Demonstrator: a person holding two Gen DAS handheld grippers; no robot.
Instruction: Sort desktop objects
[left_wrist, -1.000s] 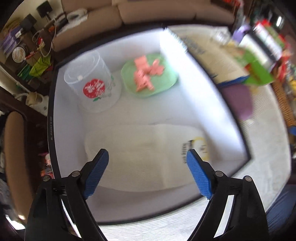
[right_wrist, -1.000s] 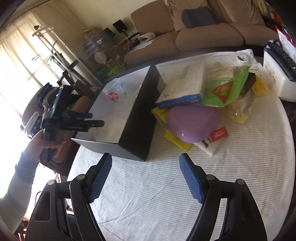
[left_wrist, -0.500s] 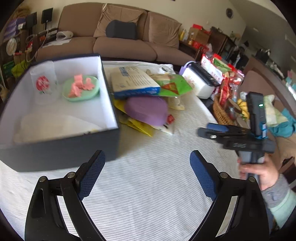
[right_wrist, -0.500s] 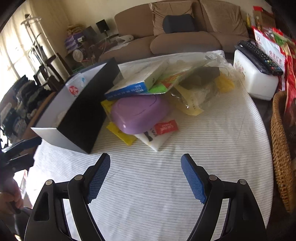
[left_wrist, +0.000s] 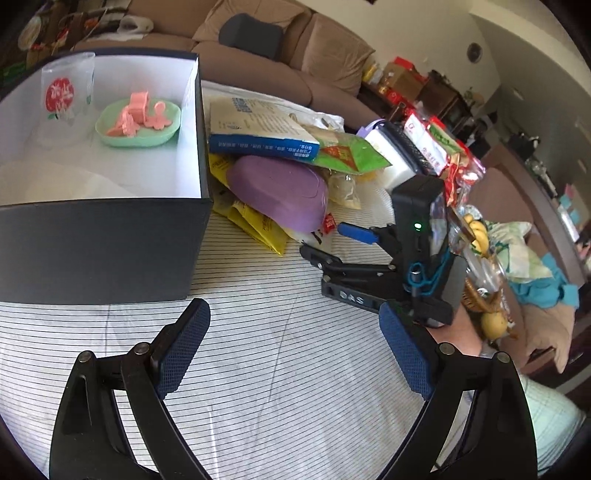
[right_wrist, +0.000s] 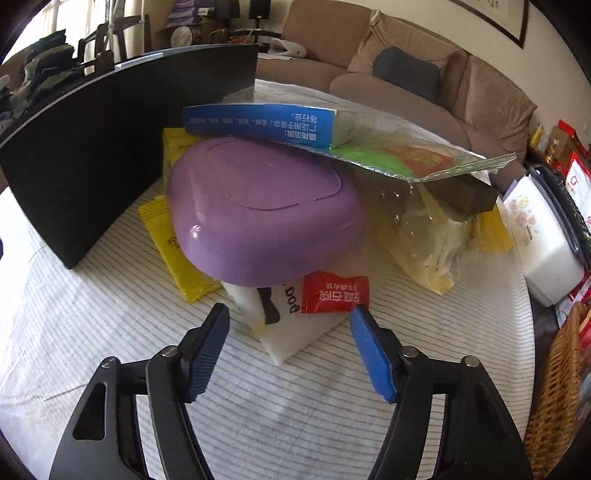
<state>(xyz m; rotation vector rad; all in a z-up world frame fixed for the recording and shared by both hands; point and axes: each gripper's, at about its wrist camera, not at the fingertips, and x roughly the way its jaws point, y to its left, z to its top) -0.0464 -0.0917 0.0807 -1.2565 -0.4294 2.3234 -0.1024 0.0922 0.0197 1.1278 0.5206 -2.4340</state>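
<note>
A pile of objects lies beside a black box (left_wrist: 103, 251): a purple lidded case (right_wrist: 258, 218) (left_wrist: 280, 192), a blue-edged carton (right_wrist: 258, 123) on top, a green snack bag (right_wrist: 373, 158), yellow packets (right_wrist: 177, 254), a white "DOG" pack (right_wrist: 291, 332) and a red sachet (right_wrist: 334, 293). My right gripper (right_wrist: 290, 350) is open, its fingers either side of the white pack's corner, just short of the red sachet. It also shows in the left wrist view (left_wrist: 332, 243). My left gripper (left_wrist: 291, 354) is open and empty above the striped cloth.
The black box holds a green dish (left_wrist: 138, 127) with pink pieces, a clear cup (left_wrist: 68, 96) and a white pouch (left_wrist: 55, 181). A white tissue box (right_wrist: 543, 236) with a remote on it and a wicker basket (right_wrist: 557, 387) stand at the right edge. A sofa is behind.
My left gripper has pulled back out of the box and swung right over the cloth. My right gripper has moved in close to the pile, down to the white pack and red sachet.
</note>
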